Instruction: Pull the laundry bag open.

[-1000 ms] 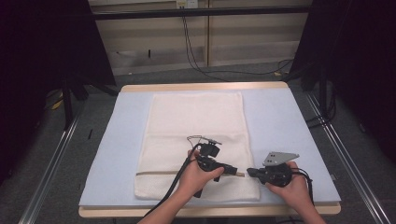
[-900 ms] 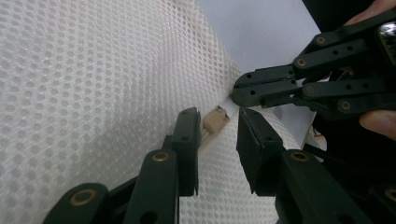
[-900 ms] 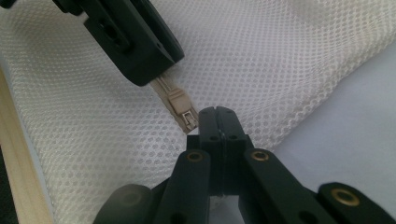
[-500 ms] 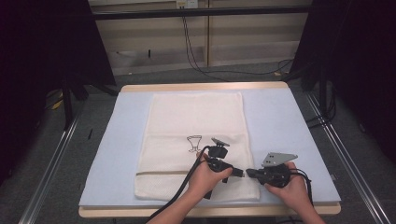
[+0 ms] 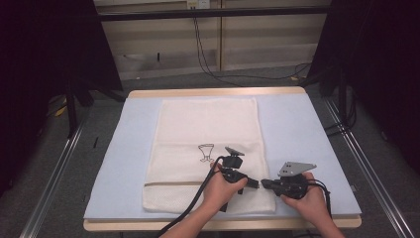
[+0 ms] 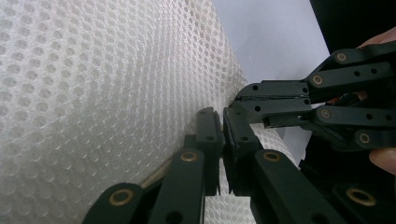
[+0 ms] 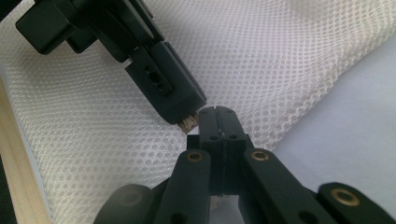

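A white mesh bag [image 5: 205, 148] lies flat on the pale blue cover of the surface [image 5: 297, 124], its long side running from near to far, with a small dark goblet-shaped drawing [image 5: 205, 151] printed on its middle. Both tools meet at the bag's near right corner. The left tool [image 5: 253, 183], held in the person's left hand [image 5: 223, 191], points right across the mesh; its jaws have just been closing, and in the left gripper view [image 6: 223, 133] they stand almost together with a thin fold of mesh fabric caught between them at the bag's edge. The right tool [image 5: 265, 183], held in the right hand [image 5: 307, 201], points left so that its tips nearly touch those of the left tool. In the right gripper view [image 7: 218, 122] its jaws are pressed fully together at the bag's edge, where the mesh meets the blue cover; whether they pinch any fabric cannot be told. In that view the left tool's tip [image 7: 180, 105] sits just beside them, a frayed bit of white cloth showing at its end. A black cable [image 5: 190, 208] trails from the left tool toward the near edge.
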Demonstrator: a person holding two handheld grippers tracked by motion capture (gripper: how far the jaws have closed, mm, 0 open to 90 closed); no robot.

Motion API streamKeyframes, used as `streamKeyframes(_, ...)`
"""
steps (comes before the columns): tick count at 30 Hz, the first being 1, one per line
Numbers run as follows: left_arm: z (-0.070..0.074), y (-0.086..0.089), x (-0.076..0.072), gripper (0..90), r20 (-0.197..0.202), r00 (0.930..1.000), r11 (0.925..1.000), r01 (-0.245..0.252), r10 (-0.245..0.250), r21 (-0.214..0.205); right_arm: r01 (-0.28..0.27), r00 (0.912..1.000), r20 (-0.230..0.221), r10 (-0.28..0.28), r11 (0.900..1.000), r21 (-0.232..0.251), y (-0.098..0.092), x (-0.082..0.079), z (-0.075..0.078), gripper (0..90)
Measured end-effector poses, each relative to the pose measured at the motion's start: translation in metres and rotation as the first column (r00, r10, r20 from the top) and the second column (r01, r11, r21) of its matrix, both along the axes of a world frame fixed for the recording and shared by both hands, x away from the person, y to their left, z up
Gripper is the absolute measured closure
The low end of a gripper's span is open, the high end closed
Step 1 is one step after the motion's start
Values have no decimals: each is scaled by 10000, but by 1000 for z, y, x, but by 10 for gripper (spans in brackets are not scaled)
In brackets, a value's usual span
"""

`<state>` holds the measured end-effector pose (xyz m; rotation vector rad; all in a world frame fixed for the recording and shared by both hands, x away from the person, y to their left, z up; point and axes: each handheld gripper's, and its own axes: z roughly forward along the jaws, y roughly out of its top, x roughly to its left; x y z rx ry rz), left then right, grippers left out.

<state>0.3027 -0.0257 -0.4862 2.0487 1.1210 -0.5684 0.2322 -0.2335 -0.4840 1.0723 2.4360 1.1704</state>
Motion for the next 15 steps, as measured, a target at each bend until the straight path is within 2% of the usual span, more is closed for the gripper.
streamKeyframes(3,1,1,-1,872,-187,9998,10000,-15,14,-45,54,10000,-12,-54,10000,-27,0,0,0,900)
streamKeyframes(5,2,1,0,873,-217,9998,10000,-51,50,-44,-54,9999,124,57,9996,-267,1,-1,1,900)
streamKeyframes(9,1,2,0,875,-420,9990,9998,-134,128,-130,-152,9998,103,153,9998,-141,0,0,0,900)
streamKeyframes(15,8,15,2,876,-461,9988,9999,-144,141,-55,-156,9999,53,157,9998,-133,0,0,0,900)
